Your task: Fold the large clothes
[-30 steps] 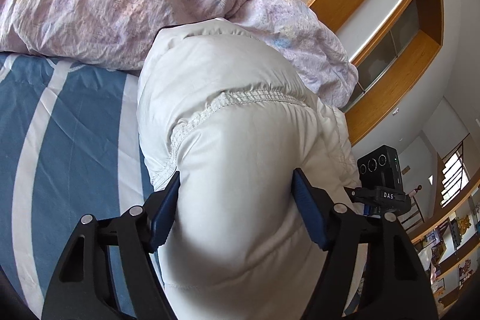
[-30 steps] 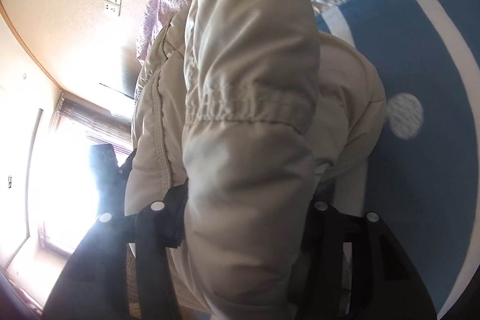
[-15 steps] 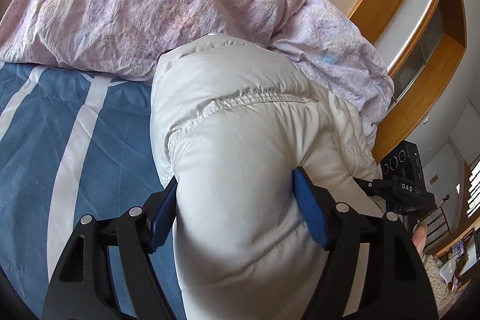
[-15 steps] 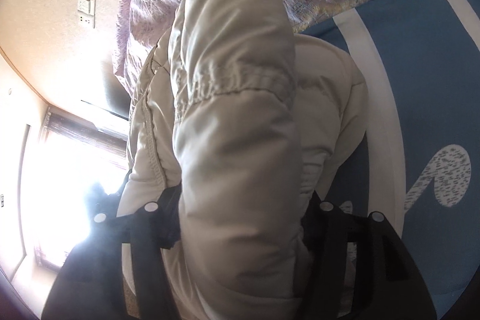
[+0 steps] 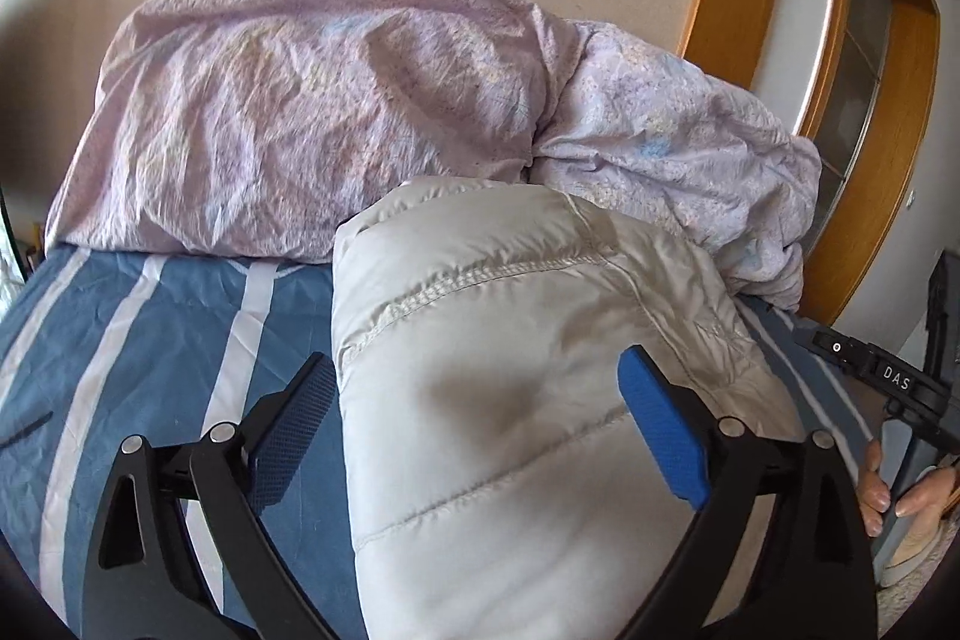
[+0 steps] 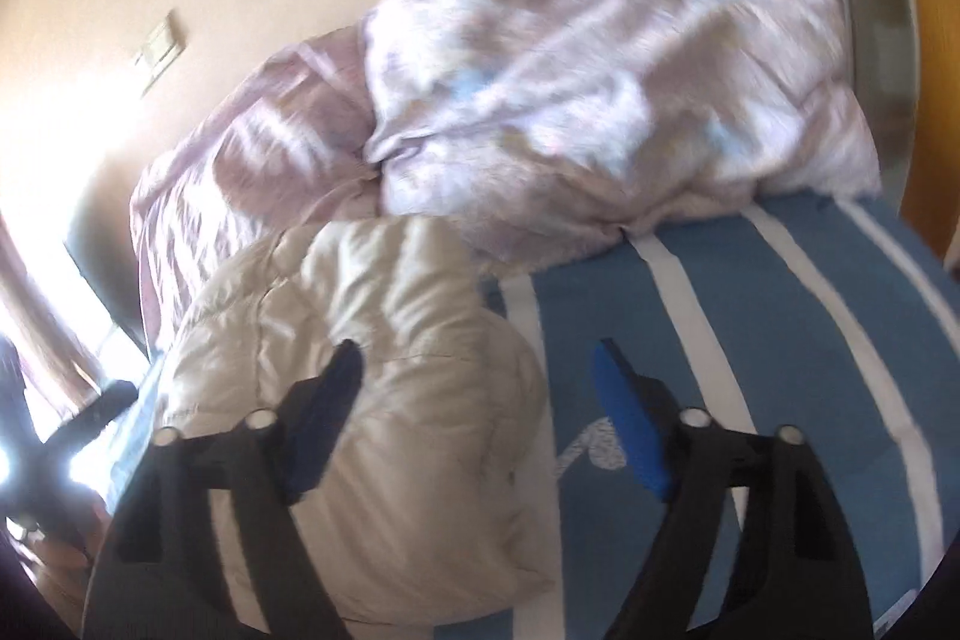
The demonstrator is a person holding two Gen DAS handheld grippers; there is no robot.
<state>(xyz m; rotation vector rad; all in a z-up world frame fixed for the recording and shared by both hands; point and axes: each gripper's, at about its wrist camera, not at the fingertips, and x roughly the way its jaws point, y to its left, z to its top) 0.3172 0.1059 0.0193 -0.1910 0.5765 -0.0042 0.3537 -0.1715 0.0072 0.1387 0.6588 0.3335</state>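
The jacket (image 5: 516,400) runs lengthwise toward the duvet (image 5: 312,124), between the left gripper's (image 5: 480,424) opening jaws (right gripper (image 6: 480,412) released, left pad over it).

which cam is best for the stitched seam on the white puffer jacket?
Left wrist. The seam runs sharp across the white puffer jacket, between the opening jaws of the left gripper. In the right wrist view the jacket is motion-blurred and the seam can't be made out.
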